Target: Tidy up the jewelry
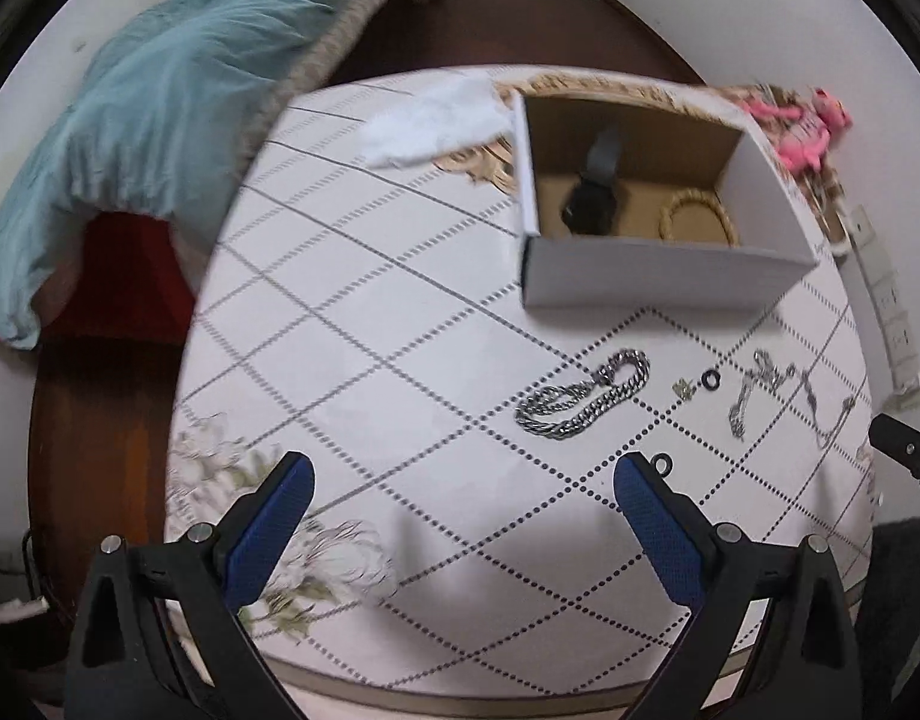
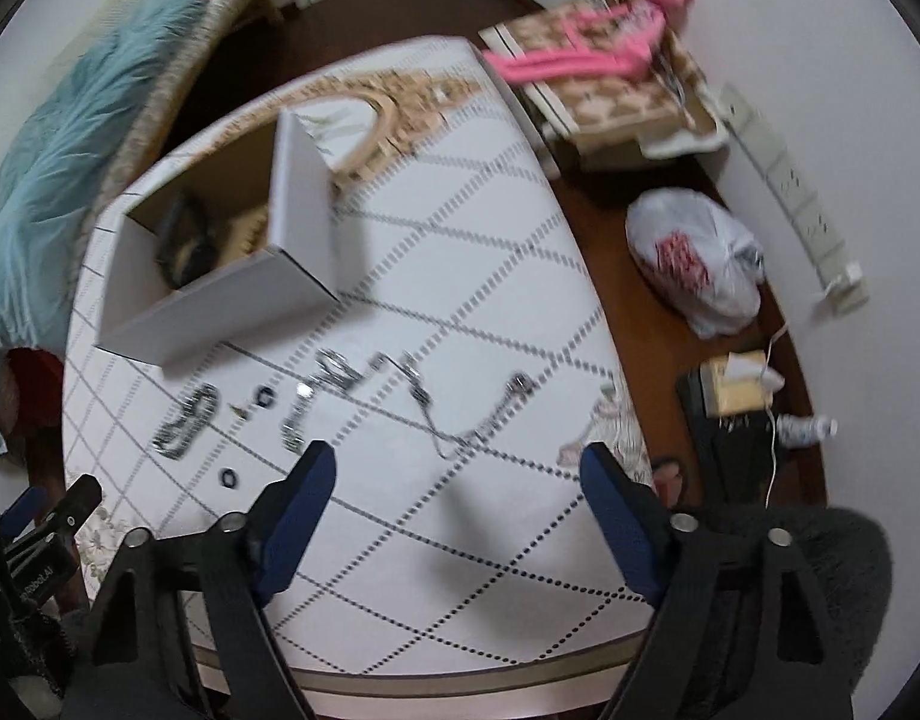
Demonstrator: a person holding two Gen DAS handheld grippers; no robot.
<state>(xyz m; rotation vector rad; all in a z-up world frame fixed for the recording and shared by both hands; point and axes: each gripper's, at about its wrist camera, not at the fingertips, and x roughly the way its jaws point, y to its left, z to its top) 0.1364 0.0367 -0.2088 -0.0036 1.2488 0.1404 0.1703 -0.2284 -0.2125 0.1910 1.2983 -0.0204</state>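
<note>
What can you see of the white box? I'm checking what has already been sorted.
The white box is an open, lidless cardboard tray, white outside and brown inside, standing flat on the table. Inside lie a dark watch and a beaded bracelet. The silver chain lies in front of it, apart from it. No jaws touch it.

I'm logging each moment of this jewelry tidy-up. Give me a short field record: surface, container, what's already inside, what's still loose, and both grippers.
surface: table with a diamond-pattern cloth
container: open white box at the far side
in box: black watch and a beaded bracelet
loose on table: thick silver chain, thin chains, two small black rings
left gripper: open, holding nothing, above the cloth
right gripper: open, nothing between its fingers, near the thin chains
</note>
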